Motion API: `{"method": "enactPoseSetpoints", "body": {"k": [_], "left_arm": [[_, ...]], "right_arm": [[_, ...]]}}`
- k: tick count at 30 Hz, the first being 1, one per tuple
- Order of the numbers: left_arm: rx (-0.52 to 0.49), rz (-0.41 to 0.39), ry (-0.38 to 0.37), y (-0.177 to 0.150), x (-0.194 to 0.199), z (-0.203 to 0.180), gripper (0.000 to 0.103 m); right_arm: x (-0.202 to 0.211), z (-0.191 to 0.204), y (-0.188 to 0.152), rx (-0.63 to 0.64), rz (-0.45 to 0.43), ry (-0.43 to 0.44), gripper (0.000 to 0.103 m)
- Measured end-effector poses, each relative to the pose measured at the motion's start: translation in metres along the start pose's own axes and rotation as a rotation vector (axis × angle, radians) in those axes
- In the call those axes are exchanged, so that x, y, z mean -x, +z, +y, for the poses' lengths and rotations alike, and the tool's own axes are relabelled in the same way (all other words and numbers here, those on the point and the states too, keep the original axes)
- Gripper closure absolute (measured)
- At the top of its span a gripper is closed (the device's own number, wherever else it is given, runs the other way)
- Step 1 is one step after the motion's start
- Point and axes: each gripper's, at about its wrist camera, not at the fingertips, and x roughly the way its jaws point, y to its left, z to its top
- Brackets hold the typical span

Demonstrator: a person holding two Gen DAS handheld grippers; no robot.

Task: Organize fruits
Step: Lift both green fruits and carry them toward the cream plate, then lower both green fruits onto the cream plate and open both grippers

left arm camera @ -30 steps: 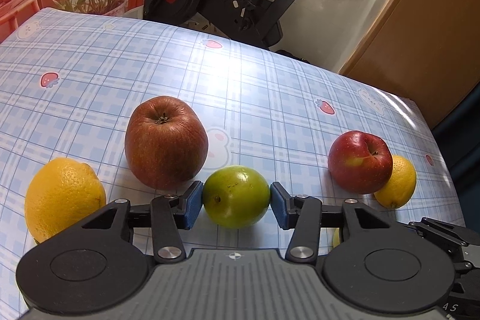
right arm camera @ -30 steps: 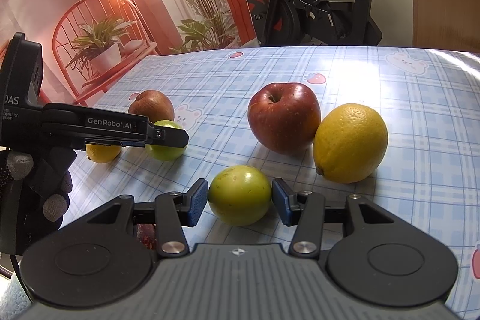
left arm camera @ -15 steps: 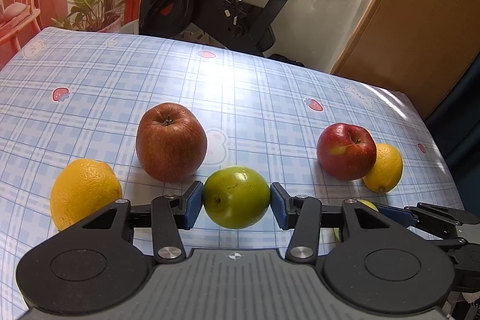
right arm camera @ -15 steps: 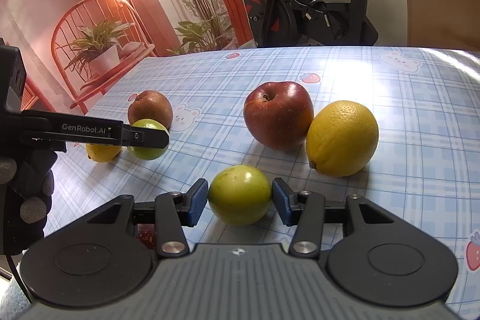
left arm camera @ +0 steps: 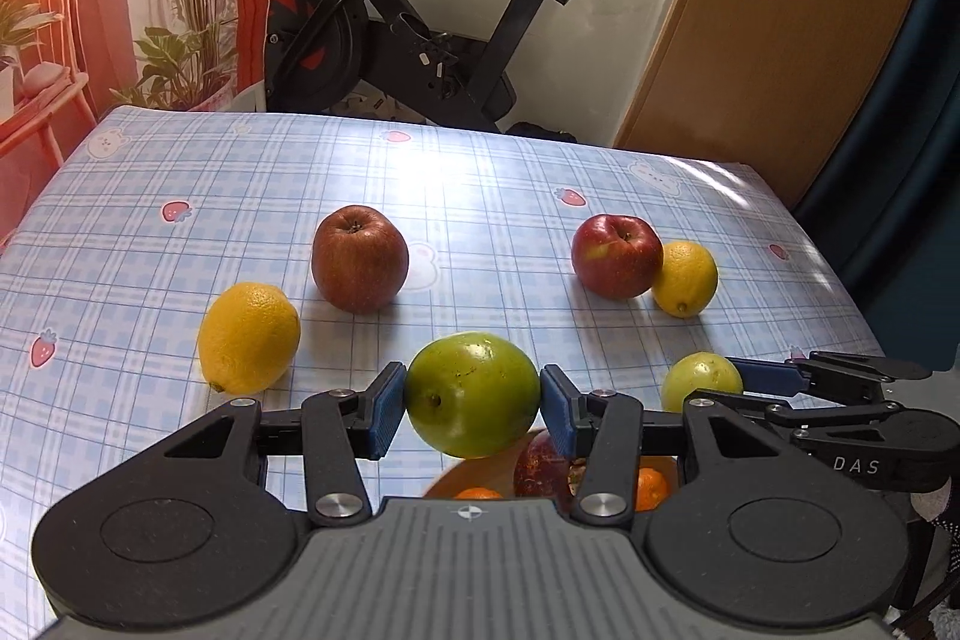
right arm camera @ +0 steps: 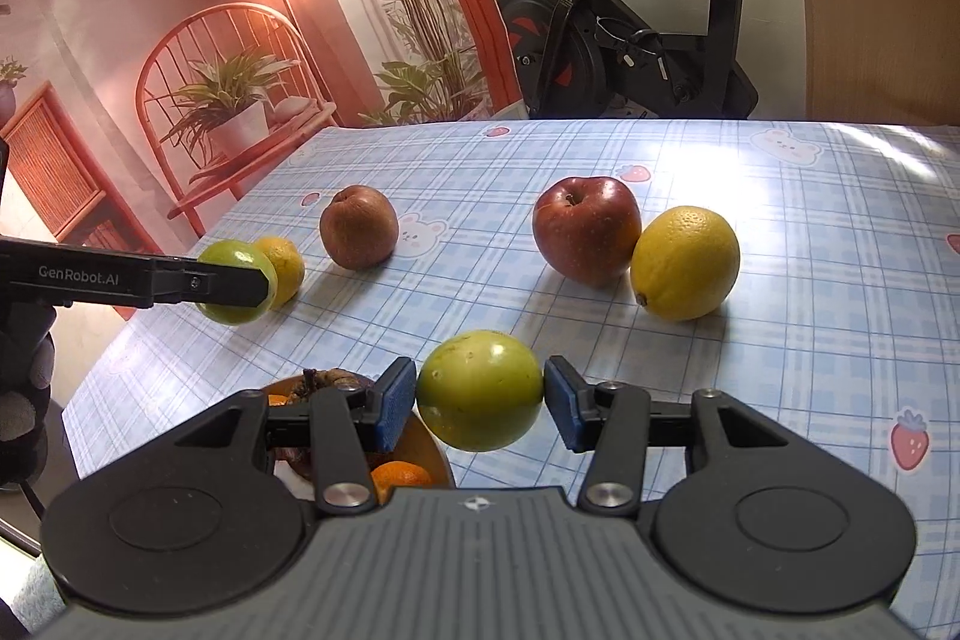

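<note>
With each claw, left [left arm camera: 473, 400] and right [right arm camera: 480, 397], clamped on a green fruit [left arm camera: 473, 394], carry both level over the near-edge bowl [right arm camera: 429, 445] before releasing.

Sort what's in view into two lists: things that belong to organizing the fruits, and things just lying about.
Belongs to the job:
- green fruit clamped in left hand-held gripper
- green fruit clamped in right hand-held gripper
- two red apples
- two lemons
- bowl of fruit

Just lying about:
- exercise bike
- wooden door
</note>
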Motion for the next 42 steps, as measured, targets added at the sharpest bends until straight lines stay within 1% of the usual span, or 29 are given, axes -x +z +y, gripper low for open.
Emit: {"method": "enactPoseSetpoints", "body": {"k": [4, 8, 14, 24, 29, 34, 42], "left_arm": [[-0.056, 0.016, -0.012, -0.016, 0.012, -0.007, 0.052], [-0.113, 0.052, -0.032, -0.029, 0.018, -0.012, 0.052], [-0.151, 0.106, -0.06, -0.043, 0.019, -0.007, 0.052], [-0.126, 0.12, -0.033, -0.049, 0.017, 0.014, 0.052], [-0.147, 0.138, -0.02, -0.052, 0.009, 0.014, 0.052], [-0.156, 0.141, -0.016, -0.052, 0.004, 0.014, 0.052], [-0.148, 0.152, -0.029, -0.045, -0.008, 0.013, 0.052]], "right_arm": [[0.008, 0.013, -0.008, 0.022, 0.018, 0.017, 0.053], [0.01, 0.026, -0.015, 0.05, 0.051, 0.039, 0.053], [0.006, 0.047, -0.023, 0.111, 0.094, 0.064, 0.053], [-0.001, 0.063, -0.024, 0.165, 0.126, 0.096, 0.053], [-0.013, 0.068, -0.029, 0.178, 0.159, 0.107, 0.053], [-0.018, 0.065, -0.031, 0.179, 0.184, 0.084, 0.053], [-0.017, 0.063, -0.032, 0.177, 0.188, 0.08, 0.053]]}}
